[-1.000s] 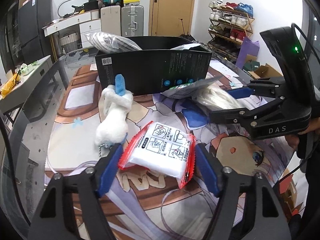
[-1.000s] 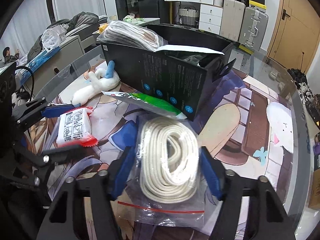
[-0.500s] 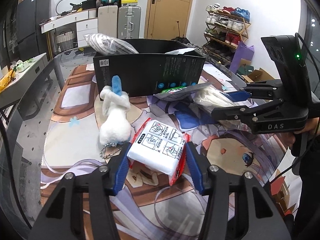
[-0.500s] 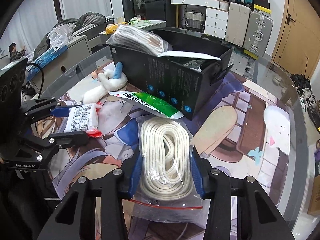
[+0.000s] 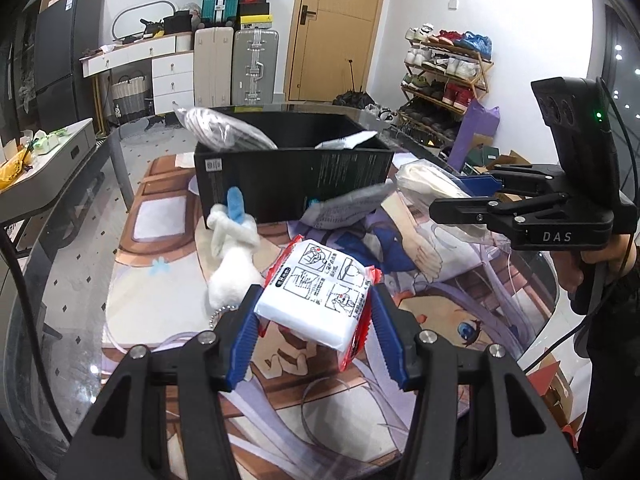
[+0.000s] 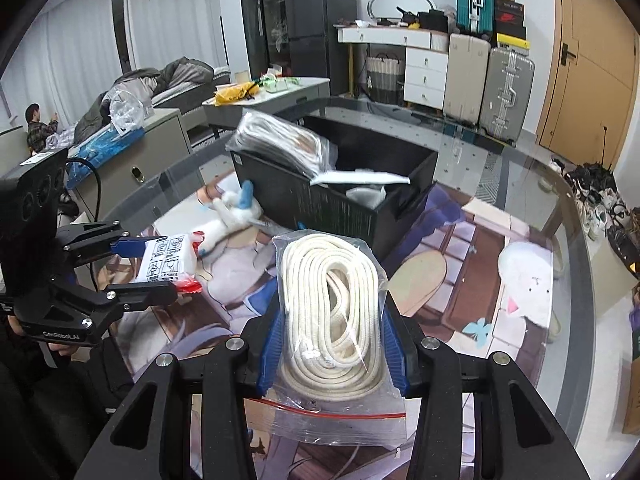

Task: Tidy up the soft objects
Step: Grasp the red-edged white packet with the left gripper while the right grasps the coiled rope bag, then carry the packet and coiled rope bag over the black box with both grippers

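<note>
My left gripper (image 5: 316,334) is shut on a white tissue pack with red ends (image 5: 320,292) and holds it above the mat; it also shows in the right wrist view (image 6: 166,258). My right gripper (image 6: 332,344) is shut on a clear bag of white rope (image 6: 332,304) and holds it up near the black box (image 6: 320,196). The black box (image 5: 292,184) stands open at the back of the mat, with a bag of dark cloth (image 5: 220,130) sticking out. A white plush toy with a blue part (image 5: 234,252) lies in front of the box.
A flat grey-green packet (image 5: 344,206) leans at the box's front. The printed mat (image 5: 160,292) covers a round glass table (image 6: 560,184). Suitcases, drawers and a shoe rack stand behind, off the table.
Both grippers closed on their items and lifted them off the mat. The tissue pack and the rope bag now hang higher, closer to the box.
</note>
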